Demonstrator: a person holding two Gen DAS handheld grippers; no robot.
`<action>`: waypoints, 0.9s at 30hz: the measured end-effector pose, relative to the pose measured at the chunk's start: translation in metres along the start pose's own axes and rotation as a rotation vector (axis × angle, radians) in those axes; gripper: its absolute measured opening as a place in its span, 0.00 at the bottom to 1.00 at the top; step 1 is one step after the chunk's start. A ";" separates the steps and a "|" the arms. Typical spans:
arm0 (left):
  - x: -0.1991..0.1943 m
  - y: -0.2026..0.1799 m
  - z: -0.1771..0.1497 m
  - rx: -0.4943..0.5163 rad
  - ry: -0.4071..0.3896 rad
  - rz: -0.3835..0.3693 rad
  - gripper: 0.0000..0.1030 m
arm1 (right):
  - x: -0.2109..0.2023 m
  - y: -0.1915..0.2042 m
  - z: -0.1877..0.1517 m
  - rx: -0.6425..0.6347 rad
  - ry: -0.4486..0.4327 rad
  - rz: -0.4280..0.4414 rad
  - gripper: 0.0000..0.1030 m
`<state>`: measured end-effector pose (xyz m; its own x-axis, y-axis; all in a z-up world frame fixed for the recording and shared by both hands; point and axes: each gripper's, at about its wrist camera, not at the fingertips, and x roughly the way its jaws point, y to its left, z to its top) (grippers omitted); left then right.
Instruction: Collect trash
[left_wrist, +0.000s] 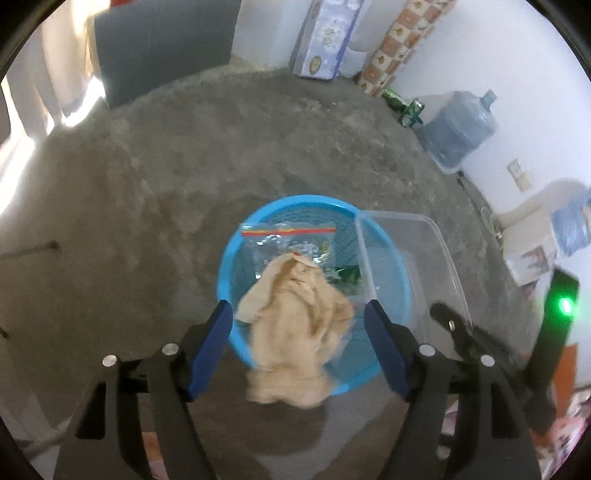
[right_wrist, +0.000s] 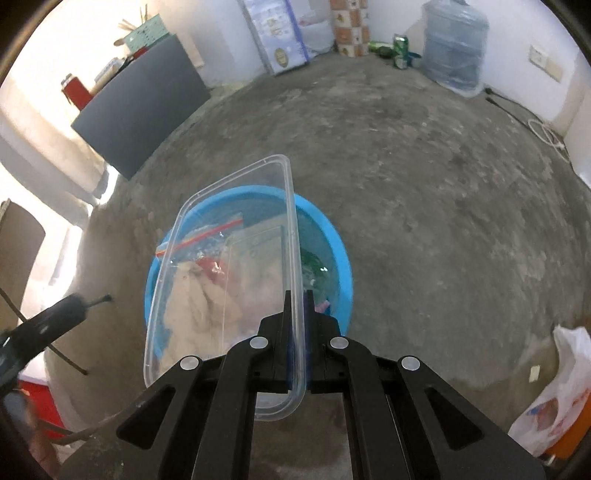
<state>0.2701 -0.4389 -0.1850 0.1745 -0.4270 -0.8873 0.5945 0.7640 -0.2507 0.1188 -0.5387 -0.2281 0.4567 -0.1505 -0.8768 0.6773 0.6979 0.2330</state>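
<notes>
A blue round basin (left_wrist: 402, 273) (right_wrist: 340, 258) sits on the concrete floor and holds a clear zip bag (left_wrist: 288, 236) and other trash. My left gripper (left_wrist: 299, 314) is open above the basin's near side. A beige crumpled cloth (left_wrist: 295, 325) is blurred between its fingers, over the basin's near rim, and not pinched. My right gripper (right_wrist: 297, 299) is shut on the wall of a clear plastic container (right_wrist: 229, 229), held tilted on edge over the basin. The container also shows in the left wrist view (left_wrist: 417, 258).
A large water jug (left_wrist: 458, 125) (right_wrist: 454, 48), green cans (right_wrist: 399, 48) and a printed box (left_wrist: 328, 37) stand along the far wall. A dark panel (right_wrist: 144, 107) leans at the left. A white plastic bag (right_wrist: 557, 391) lies at the right.
</notes>
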 end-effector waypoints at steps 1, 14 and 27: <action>-0.005 0.001 -0.002 0.015 -0.005 -0.003 0.70 | 0.005 0.004 0.000 -0.013 0.004 0.000 0.03; -0.087 -0.016 -0.056 0.172 0.016 -0.133 0.74 | 0.016 0.021 -0.008 -0.124 0.045 -0.076 0.59; -0.212 -0.012 -0.130 0.275 -0.174 -0.185 0.82 | -0.125 0.007 -0.040 -0.035 -0.109 0.019 0.63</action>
<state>0.1243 -0.2945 -0.0445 0.1608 -0.6394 -0.7518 0.8131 0.5176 -0.2663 0.0428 -0.4870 -0.1336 0.5301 -0.2109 -0.8213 0.6483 0.7250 0.2323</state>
